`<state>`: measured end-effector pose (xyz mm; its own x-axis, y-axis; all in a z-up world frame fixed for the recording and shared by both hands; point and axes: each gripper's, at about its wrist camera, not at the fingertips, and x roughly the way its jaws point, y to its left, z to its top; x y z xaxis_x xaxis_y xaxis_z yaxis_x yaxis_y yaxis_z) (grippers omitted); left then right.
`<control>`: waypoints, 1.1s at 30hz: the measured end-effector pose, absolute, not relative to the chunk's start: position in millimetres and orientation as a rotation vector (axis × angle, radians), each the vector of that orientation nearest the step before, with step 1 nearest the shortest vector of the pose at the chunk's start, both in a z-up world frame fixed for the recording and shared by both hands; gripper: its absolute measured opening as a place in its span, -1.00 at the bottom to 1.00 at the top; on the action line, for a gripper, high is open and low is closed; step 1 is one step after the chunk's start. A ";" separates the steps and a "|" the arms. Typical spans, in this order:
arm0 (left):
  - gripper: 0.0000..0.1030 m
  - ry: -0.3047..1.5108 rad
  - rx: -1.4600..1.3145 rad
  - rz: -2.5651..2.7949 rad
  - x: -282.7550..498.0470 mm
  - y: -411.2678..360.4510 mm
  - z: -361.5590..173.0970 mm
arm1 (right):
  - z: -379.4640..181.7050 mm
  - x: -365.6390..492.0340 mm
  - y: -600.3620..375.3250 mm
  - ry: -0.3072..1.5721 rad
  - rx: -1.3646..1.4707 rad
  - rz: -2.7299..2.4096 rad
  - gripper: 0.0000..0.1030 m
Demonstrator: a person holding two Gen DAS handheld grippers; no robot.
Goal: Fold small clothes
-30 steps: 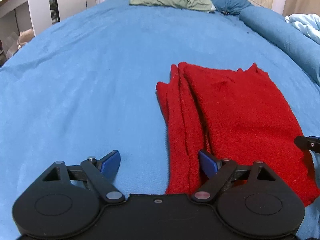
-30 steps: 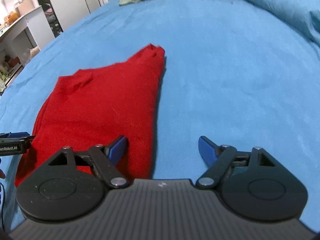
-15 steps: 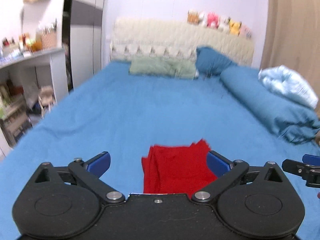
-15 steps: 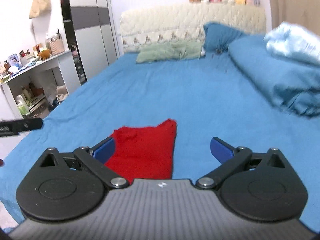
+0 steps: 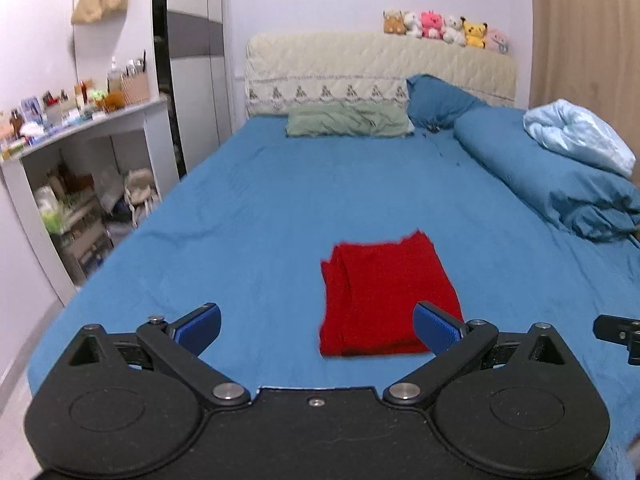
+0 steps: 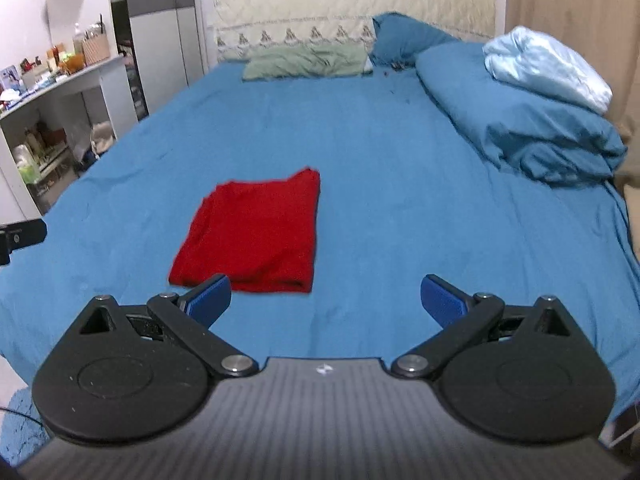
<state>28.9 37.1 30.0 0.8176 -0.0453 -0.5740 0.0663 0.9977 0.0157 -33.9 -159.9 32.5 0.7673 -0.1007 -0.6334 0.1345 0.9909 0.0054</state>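
Observation:
A red garment [image 5: 384, 296] lies folded into a flat rectangle on the blue bed sheet [image 5: 280, 208], near the foot of the bed. It also shows in the right wrist view [image 6: 256, 232]. My left gripper [image 5: 318, 328] is open and empty, held back from and above the garment's near edge. My right gripper [image 6: 326, 298] is open and empty, back from the garment and to its right. The tip of the other gripper shows at the edge of each view.
A green pillow [image 5: 348, 120] and a blue pillow [image 5: 436, 98] lie at the headboard. A rolled blue duvet [image 5: 552, 176] with a light blue blanket [image 5: 580, 136] runs along the right side. A white cluttered shelf unit [image 5: 76, 168] stands left of the bed.
Both grippers have pulled up and back from the red garment. It was close under the fingers and now lies farther off, with the whole bed in view.

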 end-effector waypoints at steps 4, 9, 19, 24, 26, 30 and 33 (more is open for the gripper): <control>1.00 0.659 0.036 -0.068 22.3 37.0 11.7 | 18.0 -40.7 -154.3 0.712 0.059 -0.152 1.00; 1.00 0.655 0.061 -0.060 15.1 35.3 6.6 | 10.1 -41.9 -147.6 0.730 0.054 -0.160 1.00; 1.00 0.655 0.078 -0.067 14.2 33.9 5.5 | 8.8 -38.2 -149.5 0.735 0.045 -0.168 1.00; 1.00 0.655 0.082 -0.071 13.3 32.9 5.9 | 9.2 -38.1 -149.7 0.735 0.047 -0.170 1.00; 1.00 0.653 0.084 -0.073 13.3 32.8 6.7 | 9.0 -38.3 -150.4 0.735 0.048 -0.172 1.00; 1.00 0.653 0.088 -0.075 13.4 33.8 7.0 | 9.2 -38.4 -152.9 0.736 0.050 -0.175 1.00; 1.00 0.654 0.088 -0.075 13.8 34.5 6.6 | 9.3 -38.7 -154.0 0.736 0.052 -0.176 1.00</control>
<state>13.8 34.5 6.6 0.7912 -0.0417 -0.6102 0.0969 0.9936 0.0578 -38.7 -154.0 9.3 0.7271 -0.1418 -0.6718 0.1782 0.9839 -0.0148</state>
